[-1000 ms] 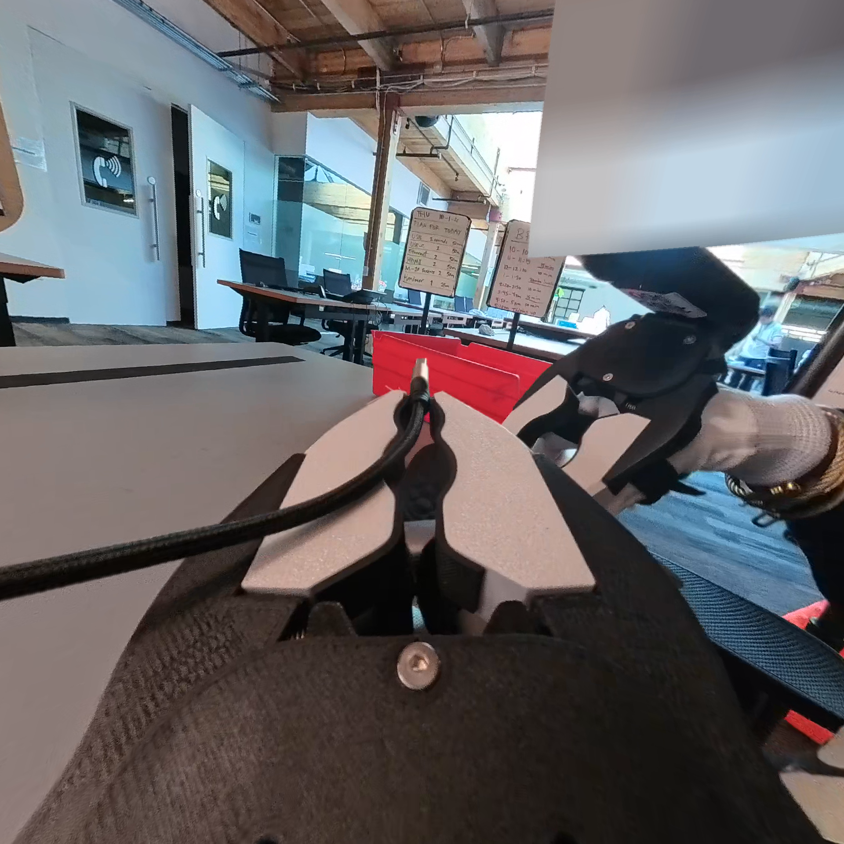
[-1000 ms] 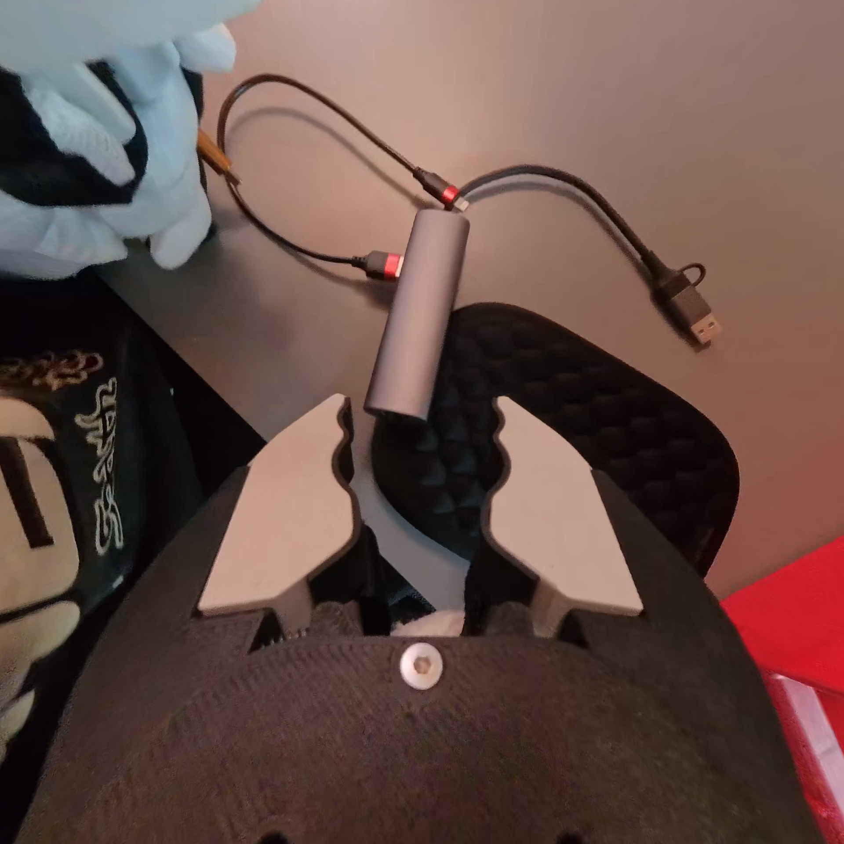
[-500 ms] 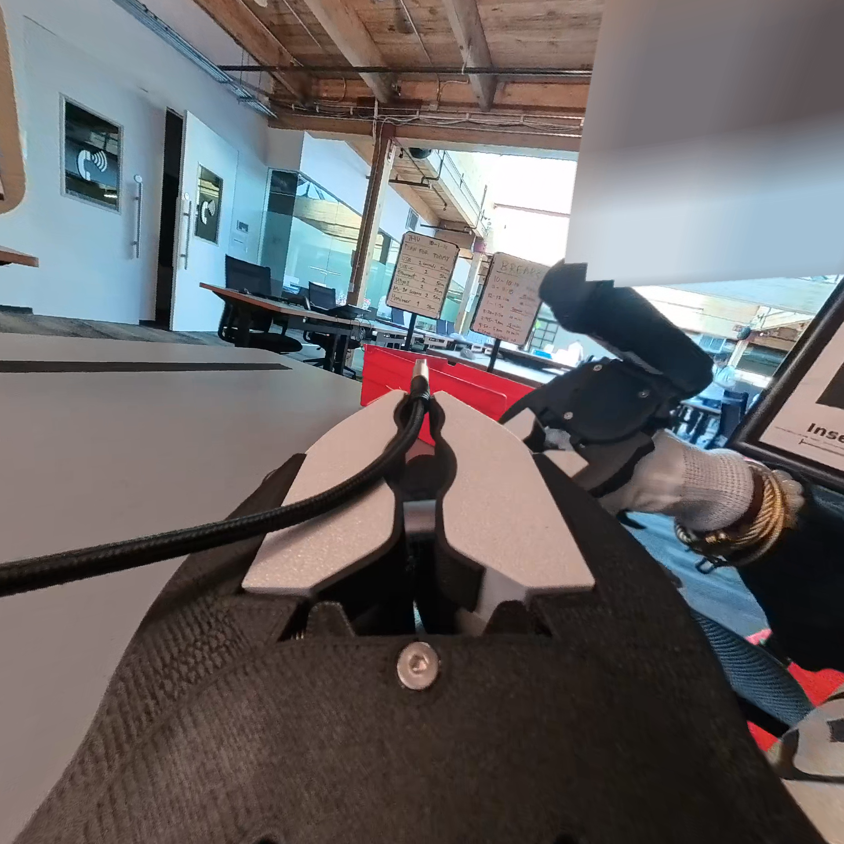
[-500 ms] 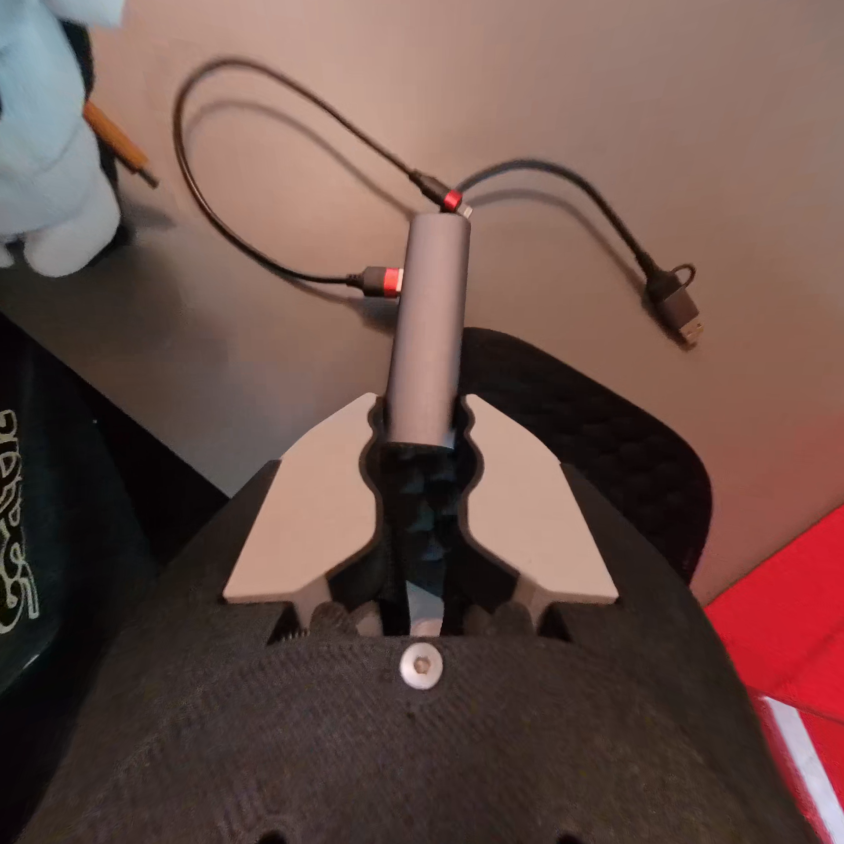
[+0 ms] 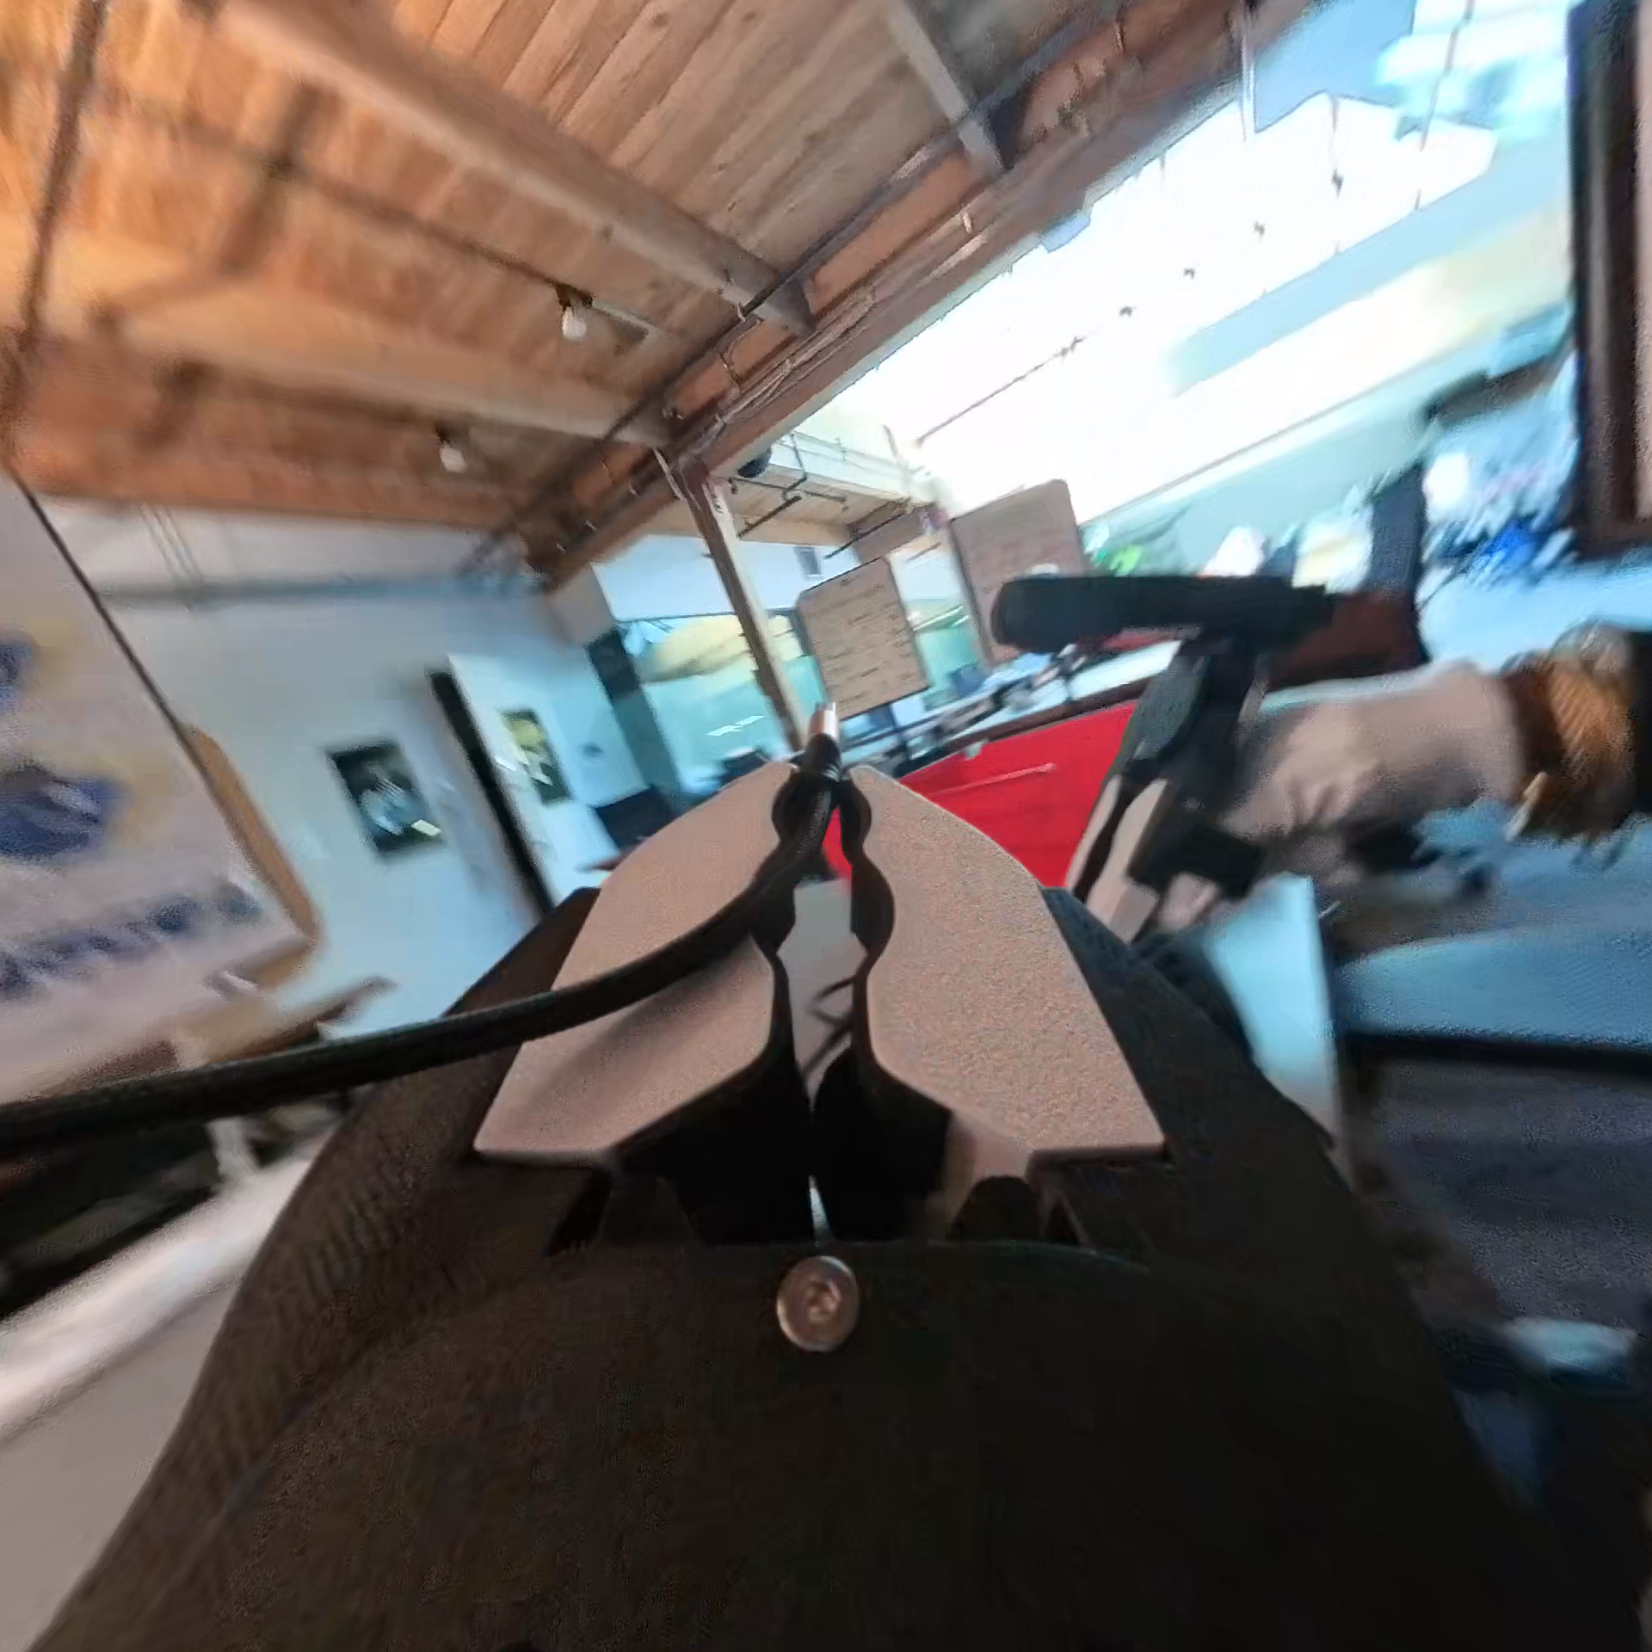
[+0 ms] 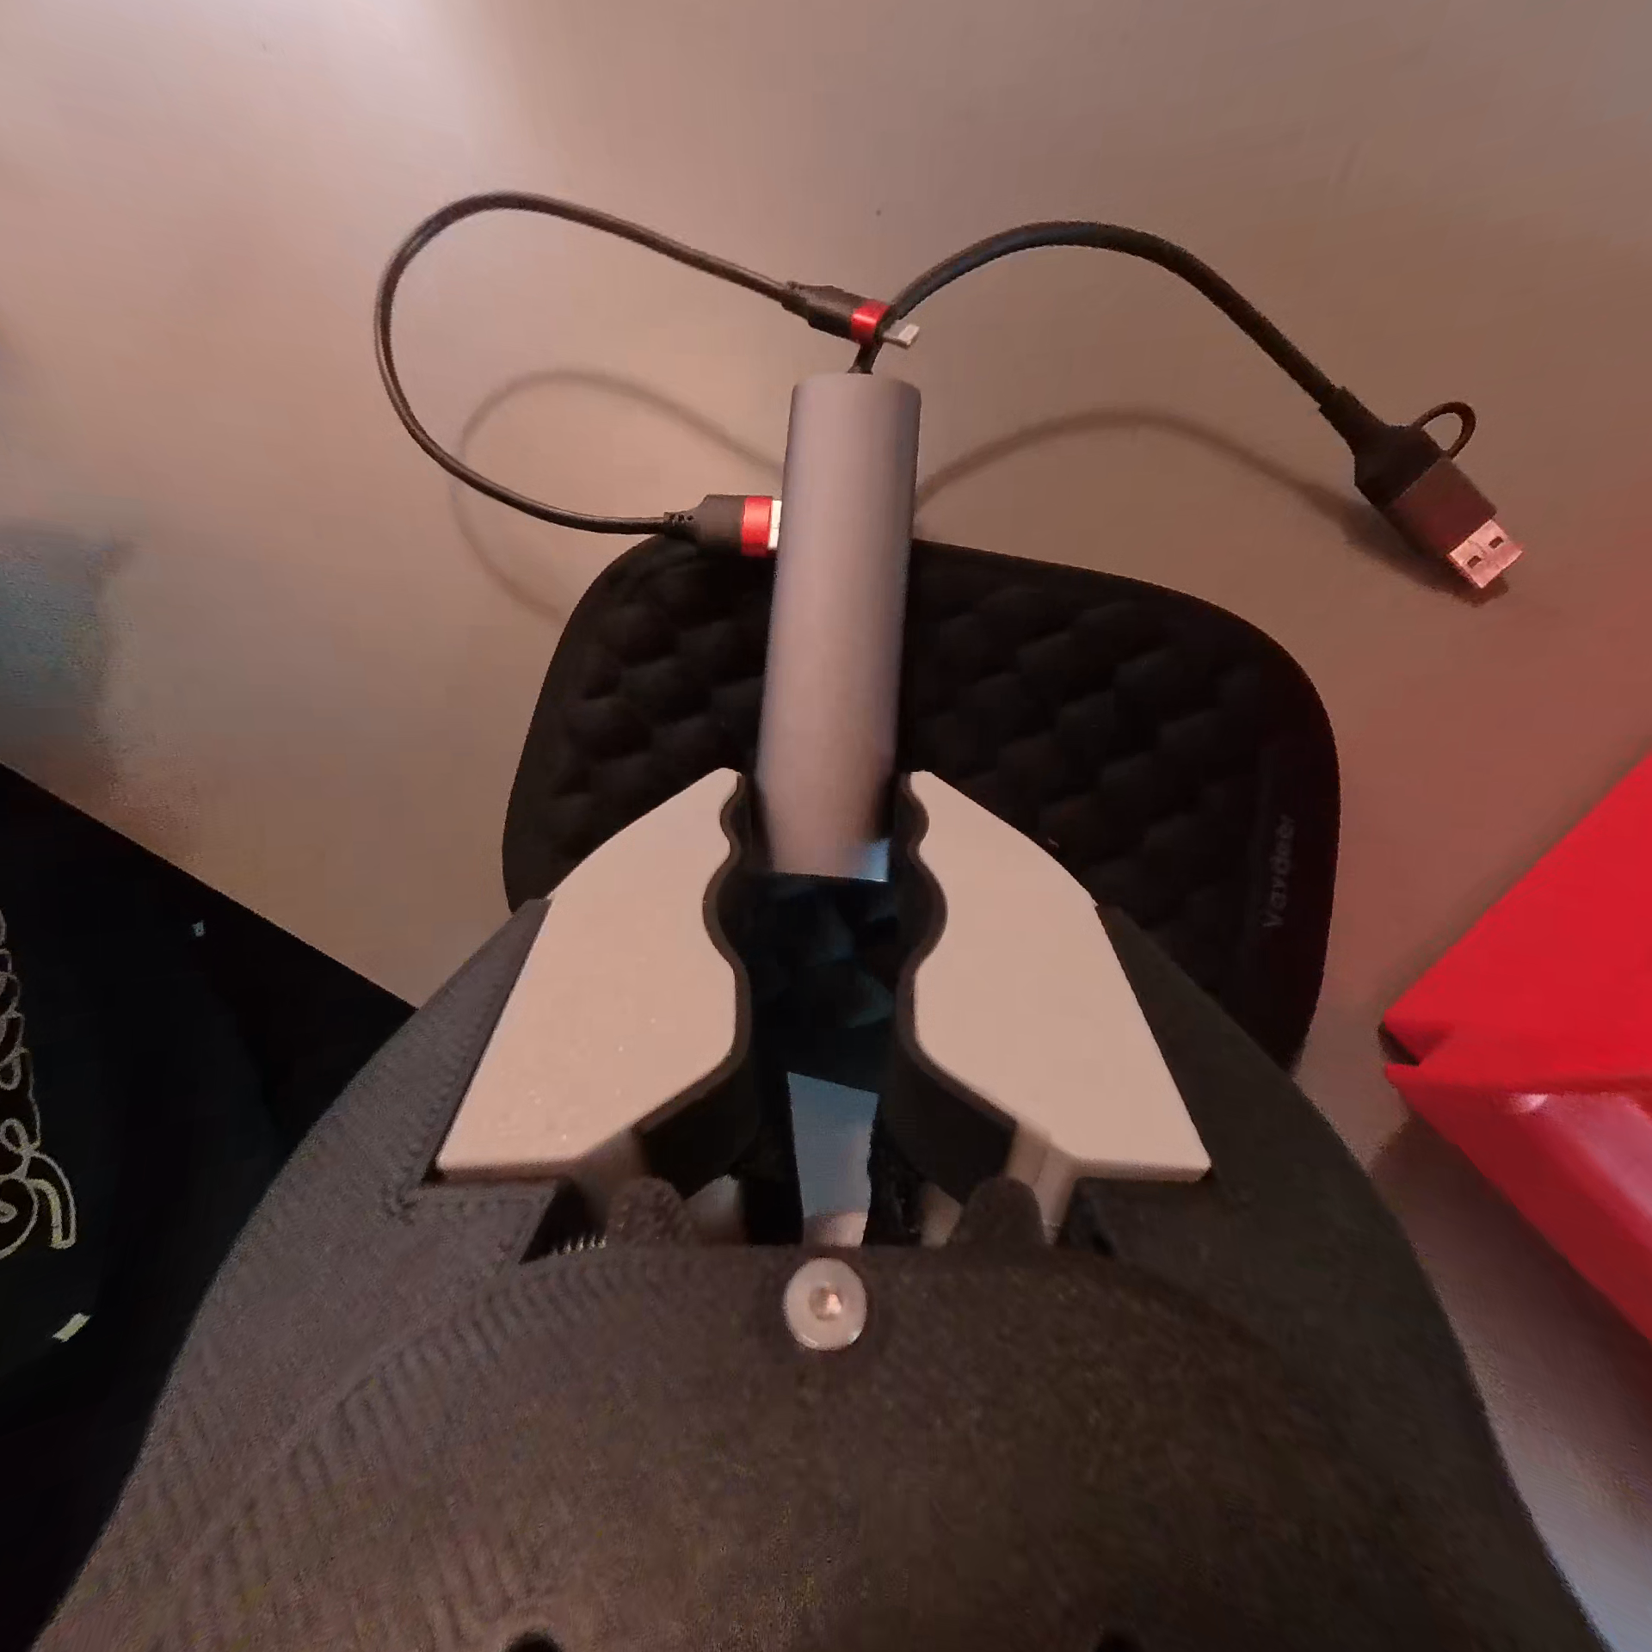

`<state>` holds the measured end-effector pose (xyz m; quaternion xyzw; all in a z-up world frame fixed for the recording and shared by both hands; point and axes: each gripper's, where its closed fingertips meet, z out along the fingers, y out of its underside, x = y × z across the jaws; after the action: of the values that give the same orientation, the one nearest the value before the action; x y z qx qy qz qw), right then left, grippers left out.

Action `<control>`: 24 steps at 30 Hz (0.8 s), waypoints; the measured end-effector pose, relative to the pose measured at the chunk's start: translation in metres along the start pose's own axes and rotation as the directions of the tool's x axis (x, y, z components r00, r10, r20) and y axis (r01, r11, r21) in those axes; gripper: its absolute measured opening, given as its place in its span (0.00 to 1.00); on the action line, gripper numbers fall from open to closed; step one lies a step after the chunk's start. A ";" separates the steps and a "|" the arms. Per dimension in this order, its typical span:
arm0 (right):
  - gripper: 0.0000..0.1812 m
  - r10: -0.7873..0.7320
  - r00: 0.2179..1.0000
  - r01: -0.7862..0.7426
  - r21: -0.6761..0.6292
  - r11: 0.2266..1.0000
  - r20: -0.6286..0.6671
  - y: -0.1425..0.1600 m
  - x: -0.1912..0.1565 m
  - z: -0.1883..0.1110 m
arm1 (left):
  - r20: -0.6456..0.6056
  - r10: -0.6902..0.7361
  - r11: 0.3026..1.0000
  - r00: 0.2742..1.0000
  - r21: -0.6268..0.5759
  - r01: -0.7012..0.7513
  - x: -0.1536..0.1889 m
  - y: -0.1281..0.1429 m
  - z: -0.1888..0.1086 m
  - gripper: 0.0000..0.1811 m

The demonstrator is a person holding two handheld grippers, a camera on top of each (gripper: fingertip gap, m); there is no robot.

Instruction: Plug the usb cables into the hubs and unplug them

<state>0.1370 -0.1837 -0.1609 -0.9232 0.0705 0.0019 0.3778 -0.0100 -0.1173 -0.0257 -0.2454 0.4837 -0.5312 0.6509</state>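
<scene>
Hub [image 6: 840, 626] lengthwise, straight out from jaws

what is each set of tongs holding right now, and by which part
The left tongs pinch a black braided cable just behind its plug. The right tongs clamp the grey hub at its near end.

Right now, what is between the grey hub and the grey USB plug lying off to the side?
In the right wrist view, only bare table lies between the grey hub and the USB plug; their black cable arches around behind that gap.
</scene>
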 end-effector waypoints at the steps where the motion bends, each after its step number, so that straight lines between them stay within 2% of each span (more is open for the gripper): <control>1: 0.17 -0.003 1.000 0.003 0.004 1.000 -0.001 0.000 0.000 0.000 | 0.003 0.124 0.992 0.992 -0.010 -0.124 0.003 -0.002 -0.001 0.03; 3: 0.17 -0.024 1.000 0.024 0.008 1.000 -0.013 0.000 0.000 0.000 | 0.017 0.311 0.950 0.950 -0.027 -0.311 0.006 -0.006 -0.003 0.03; 6: 0.17 -0.041 0.999 0.042 0.013 0.999 -0.025 0.000 0.000 0.000 | 0.018 0.445 0.895 0.895 -0.041 -0.445 0.011 -0.010 -0.004 0.04; 8: 0.17 -0.041 0.999 0.041 0.014 0.999 -0.028 0.001 0.000 0.000 | -0.004 0.488 0.872 0.873 -0.047 -0.488 0.016 -0.010 -0.003 0.03; 11: 0.17 -0.036 0.999 0.036 0.010 0.999 -0.024 0.001 0.000 0.000 | -0.015 0.460 0.886 0.888 -0.052 -0.460 0.016 -0.008 -0.002 0.03; 14: 0.17 -0.034 0.999 0.034 0.007 0.999 -0.023 0.001 0.000 0.000 | -0.005 0.353 0.934 0.936 -0.056 -0.352 0.010 -0.005 -0.003 0.03; 19: 0.17 -0.050 0.999 0.050 0.011 0.999 -0.003 -0.001 0.001 -0.001 | -0.032 0.043 0.996 0.999 -0.071 -0.045 0.000 0.006 -0.004 0.04; 24: 0.26 -0.099 0.994 0.092 0.120 0.989 0.050 -0.028 -0.009 -0.014 | -0.061 -0.302 0.952 0.951 -0.077 0.297 -0.016 0.005 -0.007 0.04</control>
<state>0.1314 -0.1724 -0.1307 -0.9013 0.0157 0.0054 0.4329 -0.0134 -0.0990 -0.0271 -0.3182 0.4817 -0.6159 0.5361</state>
